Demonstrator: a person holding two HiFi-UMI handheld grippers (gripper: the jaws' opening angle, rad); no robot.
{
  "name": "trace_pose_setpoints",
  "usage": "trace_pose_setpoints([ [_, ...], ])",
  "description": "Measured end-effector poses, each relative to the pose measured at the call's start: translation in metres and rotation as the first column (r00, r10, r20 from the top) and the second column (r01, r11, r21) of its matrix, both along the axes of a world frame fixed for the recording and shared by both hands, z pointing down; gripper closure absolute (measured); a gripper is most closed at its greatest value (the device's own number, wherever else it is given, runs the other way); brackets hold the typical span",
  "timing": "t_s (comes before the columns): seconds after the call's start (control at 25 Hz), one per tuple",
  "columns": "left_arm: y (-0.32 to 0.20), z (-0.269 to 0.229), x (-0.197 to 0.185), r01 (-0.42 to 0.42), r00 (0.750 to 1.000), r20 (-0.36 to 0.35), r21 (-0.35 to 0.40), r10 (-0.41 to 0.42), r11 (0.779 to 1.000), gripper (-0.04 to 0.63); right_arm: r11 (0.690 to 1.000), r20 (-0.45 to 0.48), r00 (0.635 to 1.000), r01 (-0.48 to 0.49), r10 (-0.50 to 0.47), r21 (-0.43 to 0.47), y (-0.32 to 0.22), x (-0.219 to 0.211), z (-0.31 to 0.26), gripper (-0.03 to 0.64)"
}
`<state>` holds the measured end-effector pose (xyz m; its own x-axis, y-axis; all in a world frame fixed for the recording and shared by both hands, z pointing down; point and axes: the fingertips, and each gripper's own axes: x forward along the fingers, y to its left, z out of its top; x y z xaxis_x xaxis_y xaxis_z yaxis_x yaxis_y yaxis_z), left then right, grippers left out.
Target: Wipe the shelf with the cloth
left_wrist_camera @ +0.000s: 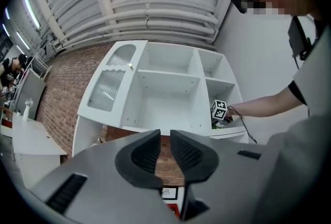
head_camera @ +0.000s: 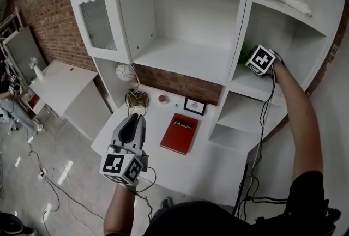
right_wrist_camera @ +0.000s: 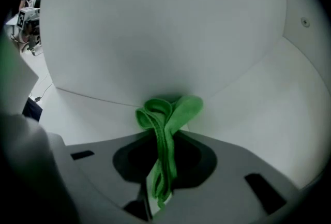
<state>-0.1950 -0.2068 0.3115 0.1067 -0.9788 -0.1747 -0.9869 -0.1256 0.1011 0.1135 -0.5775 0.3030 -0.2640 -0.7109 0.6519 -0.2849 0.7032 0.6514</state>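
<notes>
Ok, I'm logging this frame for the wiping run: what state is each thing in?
Right gripper: shut on the green cloth.
Green cloth: bunched between the fingers.
Left gripper: fingers slightly apart, empty.
Cabinet door: swung open.
Red book: closed, lying flat.

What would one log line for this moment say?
right gripper: shut on green cloth, inside shelf | left gripper: slightly open, empty, over desk
</notes>
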Motion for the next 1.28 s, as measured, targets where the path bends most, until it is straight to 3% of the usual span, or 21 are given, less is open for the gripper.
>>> trace_pose_setpoints([
  [0.2,-0.021,0.013,0.024,-0.064,0.998,0.003,-0.019,0.064,0.998,0.538,0.996,0.031,0.998,0.063,-0.061,-0.058,0.030,-0.006,0.003,0.558],
  [0.48,-0.053,0.026,0.060,-0.180,0.984,-0.024,-0.035,0.179,0.983,0.538,0.978,0.004,0.986,0.165,-0.166,-0.129,0.099,-0.011,0.007,0.558],
  [0.84,-0.084,0.025,0.112,-0.317,0.948,-0.031,-0.022,0.316,0.948,0.538,0.947,0.044,0.965,0.262,-0.259,-0.187,0.181,-0.007,0.005,0.558],
  [0.96,-0.089,0.027,0.122,-0.341,0.940,-0.030,-0.028,0.340,0.940,0.538,0.943,0.078,0.956,0.291,-0.282,-0.163,0.190,-0.003,-0.010,0.558],
  [1.08,-0.089,0.028,0.122,-0.340,0.940,-0.029,-0.032,0.339,0.940,0.538,0.965,0.091,0.965,0.252,-0.245,-0.077,0.168,0.008,-0.034,0.558],
  [1.28,-0.078,0.031,0.102,-0.284,0.958,-0.039,-0.043,0.283,0.958,0.538,0.998,0.010,0.998,0.060,-0.061,0.034,0.080,0.048,-0.046,0.558],
])
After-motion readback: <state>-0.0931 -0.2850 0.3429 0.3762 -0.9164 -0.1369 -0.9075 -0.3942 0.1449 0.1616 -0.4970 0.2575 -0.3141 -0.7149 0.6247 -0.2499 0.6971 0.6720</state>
